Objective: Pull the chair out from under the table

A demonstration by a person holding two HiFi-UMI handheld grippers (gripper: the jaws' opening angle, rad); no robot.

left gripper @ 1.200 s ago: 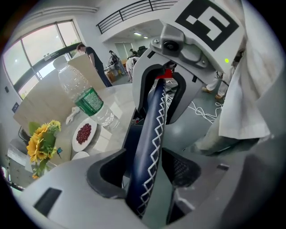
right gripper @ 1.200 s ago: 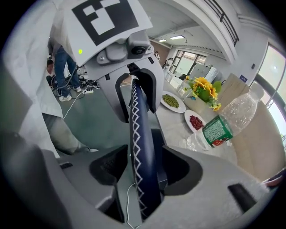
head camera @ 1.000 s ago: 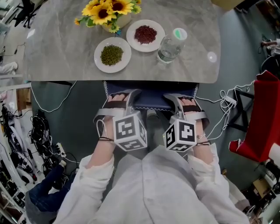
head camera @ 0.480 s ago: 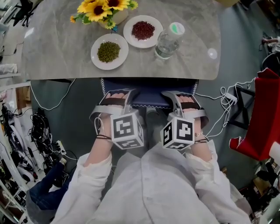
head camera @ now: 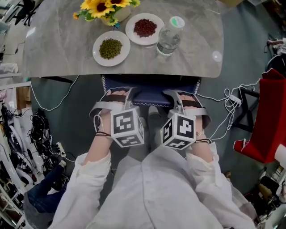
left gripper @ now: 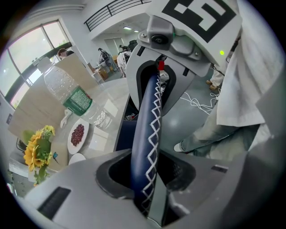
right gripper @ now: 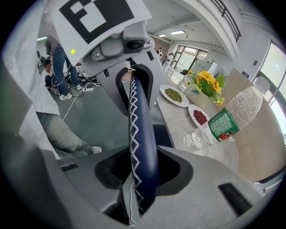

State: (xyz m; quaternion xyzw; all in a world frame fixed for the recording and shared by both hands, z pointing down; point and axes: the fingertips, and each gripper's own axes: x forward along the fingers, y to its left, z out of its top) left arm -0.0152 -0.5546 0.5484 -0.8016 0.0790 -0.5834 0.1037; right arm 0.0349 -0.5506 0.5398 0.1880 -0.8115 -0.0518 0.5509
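Standing on grey floor — marble table bearing sunflowers, bottle.

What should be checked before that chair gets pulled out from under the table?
1. Left claw closing with the chair back between its jaws: ok.
2. Right claw closing on the same chair back: ok.
3. Water bottle upright on the table, back from its near edge: ok.
4. White cable on the floor clear of the hidden chair legs: cannot tell.
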